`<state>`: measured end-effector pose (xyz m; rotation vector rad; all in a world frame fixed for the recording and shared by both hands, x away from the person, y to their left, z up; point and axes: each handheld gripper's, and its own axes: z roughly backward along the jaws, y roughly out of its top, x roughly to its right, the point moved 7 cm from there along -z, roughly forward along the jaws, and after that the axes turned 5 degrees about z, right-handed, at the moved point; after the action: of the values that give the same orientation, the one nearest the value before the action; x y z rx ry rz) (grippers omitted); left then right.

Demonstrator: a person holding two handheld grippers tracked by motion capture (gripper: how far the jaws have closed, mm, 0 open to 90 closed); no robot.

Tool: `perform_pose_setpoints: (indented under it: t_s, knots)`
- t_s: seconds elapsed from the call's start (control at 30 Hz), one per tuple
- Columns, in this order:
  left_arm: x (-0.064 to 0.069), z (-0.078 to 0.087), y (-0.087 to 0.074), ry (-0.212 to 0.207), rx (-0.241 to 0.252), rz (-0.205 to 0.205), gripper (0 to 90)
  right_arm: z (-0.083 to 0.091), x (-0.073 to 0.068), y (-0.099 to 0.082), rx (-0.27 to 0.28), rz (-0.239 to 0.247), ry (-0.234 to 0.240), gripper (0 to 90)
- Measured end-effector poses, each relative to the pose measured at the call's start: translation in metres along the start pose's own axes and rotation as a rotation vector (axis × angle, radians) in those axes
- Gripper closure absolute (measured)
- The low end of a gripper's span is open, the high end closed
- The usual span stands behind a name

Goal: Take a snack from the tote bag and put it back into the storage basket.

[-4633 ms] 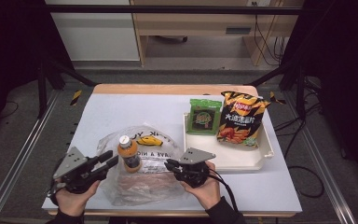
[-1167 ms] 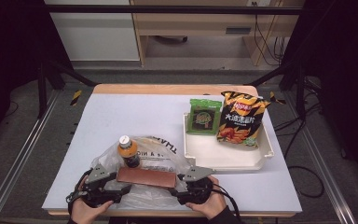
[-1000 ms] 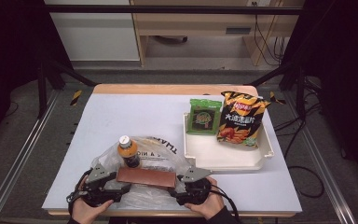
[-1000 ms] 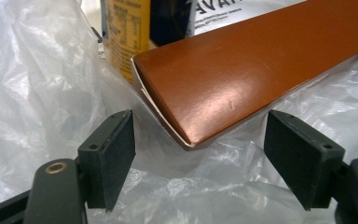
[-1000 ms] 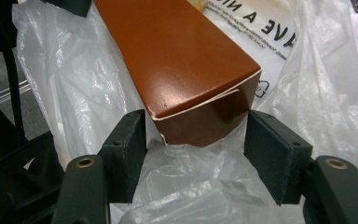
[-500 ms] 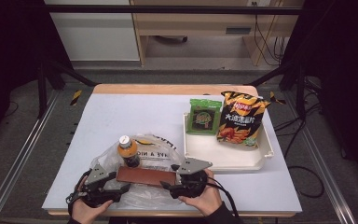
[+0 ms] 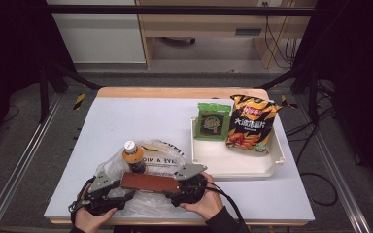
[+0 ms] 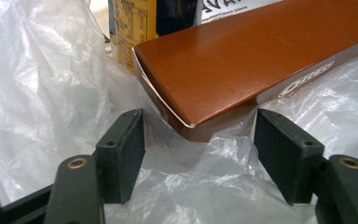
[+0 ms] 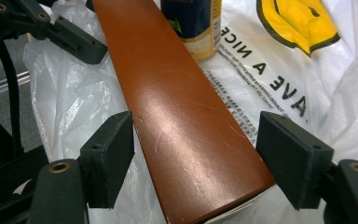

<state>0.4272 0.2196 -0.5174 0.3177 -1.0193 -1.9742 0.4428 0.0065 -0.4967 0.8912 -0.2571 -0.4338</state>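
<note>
While high view hides it, brown box (image 9: 186, 135) lies between open tongs (image 9: 209, 158).

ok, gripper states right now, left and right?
Left gripper: open, jaws closing around brown box end.
Right gripper: open, jaws just opened, box between them.

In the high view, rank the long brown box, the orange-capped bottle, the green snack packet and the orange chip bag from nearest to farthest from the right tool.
1. Long brown box: touching distance, just left of the right tool.
2. Orange-capped bottle: up and left, standing on the clear plastic bag.
3. Green snack packet: far, in the white tray, left part.
4. Orange chip bag: beside it, slightly farther right.
</note>
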Motion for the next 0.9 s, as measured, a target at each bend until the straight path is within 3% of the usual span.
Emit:
perform_pose_setpoints:
  t_s: [0.17, 0.33, 0.43, 0.63, 0.9]
  knots:
    - [-0.003, 0.000, 0.000, 0.007, 0.008, 0.015, 35.1, 0.004, -0.006, -0.003, -0.005, 0.021, 0.008, 34.7]
    - [-0.006, 0.001, -0.001, 0.009, 0.005, 0.021, 35.7, 0.006, -0.010, -0.002, -0.002, 0.000, 0.016, 35.3]
    - [-0.006, 0.001, -0.002, 0.008, -0.001, 0.016, 36.2, 0.000, -0.008, 0.005, 0.008, -0.008, 0.016, 33.3]
    - [-0.006, 0.000, -0.002, 0.009, 0.001, 0.019, 36.7, -0.019, -0.011, 0.011, -0.042, 0.009, 0.039, 32.1]
    - [-0.007, -0.001, -0.002, 0.012, -0.003, 0.016, 36.9, -0.025, -0.011, 0.011, -0.061, 0.041, 0.058, 34.0]
